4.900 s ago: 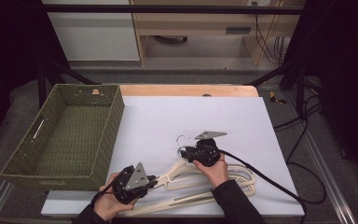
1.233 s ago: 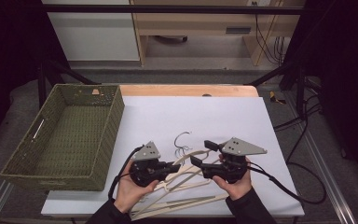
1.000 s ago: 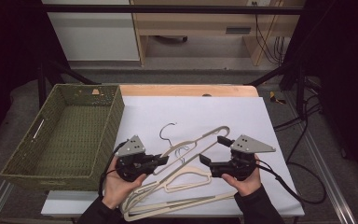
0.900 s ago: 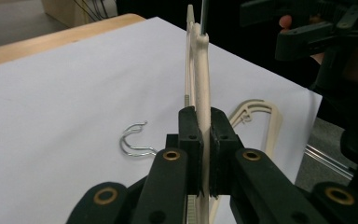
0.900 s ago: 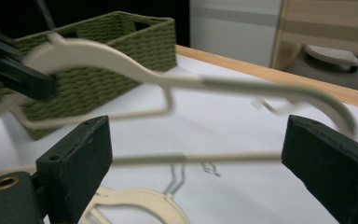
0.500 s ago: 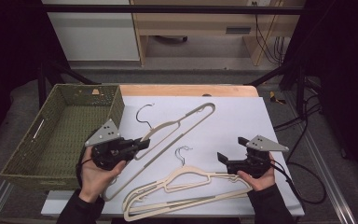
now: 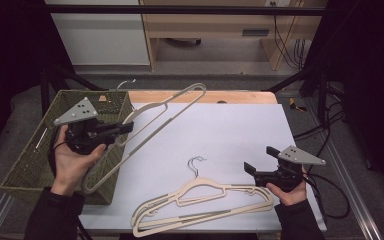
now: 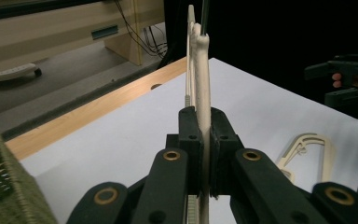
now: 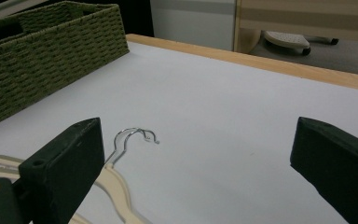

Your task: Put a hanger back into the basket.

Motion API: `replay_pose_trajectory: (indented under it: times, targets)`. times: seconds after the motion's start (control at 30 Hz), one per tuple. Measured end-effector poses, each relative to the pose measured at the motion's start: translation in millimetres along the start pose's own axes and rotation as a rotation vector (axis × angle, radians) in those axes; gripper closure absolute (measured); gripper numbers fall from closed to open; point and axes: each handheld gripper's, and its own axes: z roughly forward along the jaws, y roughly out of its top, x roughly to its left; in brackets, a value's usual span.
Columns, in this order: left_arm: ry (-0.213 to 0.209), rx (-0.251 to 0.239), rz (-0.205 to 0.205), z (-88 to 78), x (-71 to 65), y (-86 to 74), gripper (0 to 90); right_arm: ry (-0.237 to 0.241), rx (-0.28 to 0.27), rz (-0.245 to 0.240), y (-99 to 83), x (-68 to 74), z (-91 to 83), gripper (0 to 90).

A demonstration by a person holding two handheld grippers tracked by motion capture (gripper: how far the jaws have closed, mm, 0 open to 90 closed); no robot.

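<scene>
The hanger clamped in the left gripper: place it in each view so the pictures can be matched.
High view: the held hanger slants from the left gripper up toward the table's far edge, partly over the basket.
Left gripper view: it stands edge-on at centre, pinched between the black jaws.
Right gripper view: not in it.
Shared landmark: the hangers lying on the table.

Right gripper (image 9: pixel 200 163) jaws wide apart, nothing between. Hanger (image 9: pixel 116 182) with metal hook flat on white table (image 9: pixel 223 93), beside left jaw. Green basket (image 9: pixel 42 51) far left.
</scene>
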Motion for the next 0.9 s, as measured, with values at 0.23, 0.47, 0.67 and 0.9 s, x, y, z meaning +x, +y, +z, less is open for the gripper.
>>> replay_pose_trajectory:
  times: [0.23,0.47,0.67,0.9]
  targets:
    - [0.023,0.004,-0.002,-14.5,31.1,2.3,85.9,-0.01,-0.001,0.009,-0.9,-3.6,-1.8,3.2]
    - [0.06,0.04,-0.031,-25.3,66.6,-7.3,85.9,-0.012,-0.001,0.008,-1.6,-5.2,-2.9,3.2]
    - [0.098,0.04,-0.052,-40.6,95.0,-17.4,85.9,-0.018,0.006,0.014,-3.1,-6.4,-1.1,3.2]
    - [0.164,0.08,-0.075,-53.8,122.6,-37.9,85.8,-0.015,0.008,0.012,-3.2,-6.4,-0.7,3.2]
